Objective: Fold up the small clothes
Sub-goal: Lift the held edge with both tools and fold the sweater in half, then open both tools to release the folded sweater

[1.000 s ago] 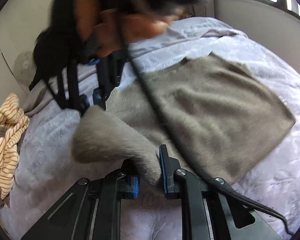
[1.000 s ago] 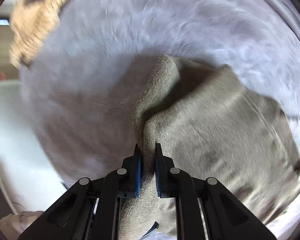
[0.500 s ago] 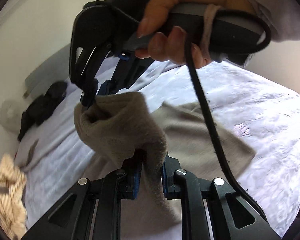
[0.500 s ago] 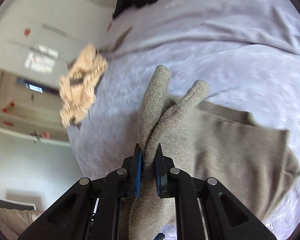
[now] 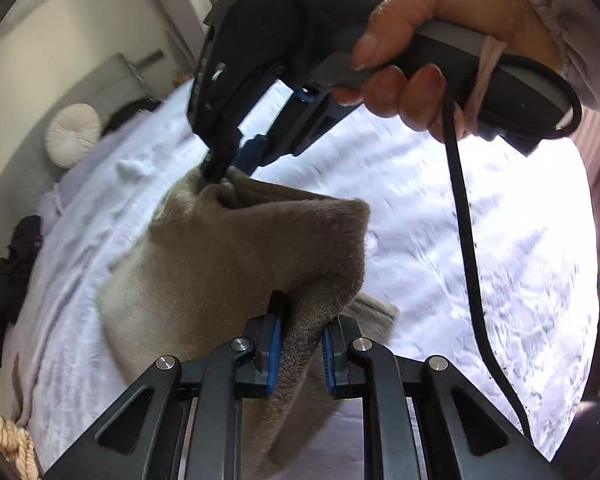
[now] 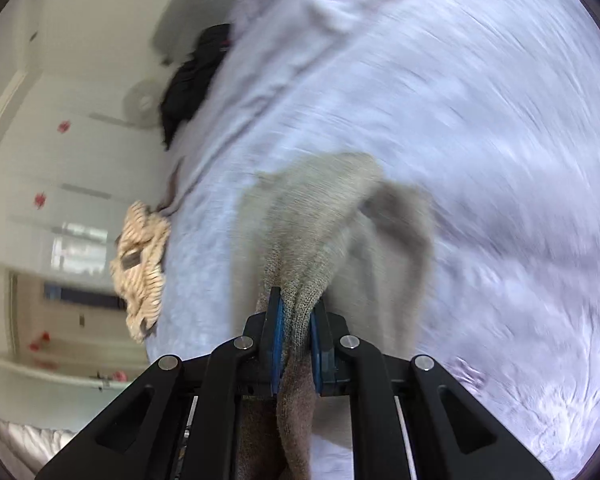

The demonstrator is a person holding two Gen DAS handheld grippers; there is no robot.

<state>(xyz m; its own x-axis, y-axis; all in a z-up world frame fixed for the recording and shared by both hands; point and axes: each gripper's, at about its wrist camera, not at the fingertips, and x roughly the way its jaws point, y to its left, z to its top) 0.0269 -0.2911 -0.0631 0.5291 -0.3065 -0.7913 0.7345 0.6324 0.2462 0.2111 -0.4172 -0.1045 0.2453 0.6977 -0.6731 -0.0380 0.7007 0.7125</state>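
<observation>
Left wrist view: the left gripper (image 5: 298, 354), its blue-padded jaws drawn close, pinches a fold of a grey-brown knit garment (image 5: 236, 264) held above a bed covered in a pale lavender bedspread (image 5: 440, 240). Across the frame, a person's hand (image 5: 432, 52) in a light sleeve (image 5: 572, 12) grips the handle of the right gripper (image 5: 224, 168), whose tips bite into the far corner of the same cloth; a black cable (image 5: 466, 240) trails from that handle. The cloth stretches between the two tools, its lower part hanging toward the bedspread.

Right wrist view, blurred: the right gripper (image 6: 296, 344) is clamped nearly closed on the garment (image 6: 320, 208), which droops in folds over the bedspread (image 6: 460, 100). A cream striped garment (image 6: 142, 268) lies at the bed's edge, and a dark clothing pile (image 6: 192, 80) sits farther along. A round white cushion (image 5: 72, 134) rests near the head of the bed. No containers are visible in either view.
</observation>
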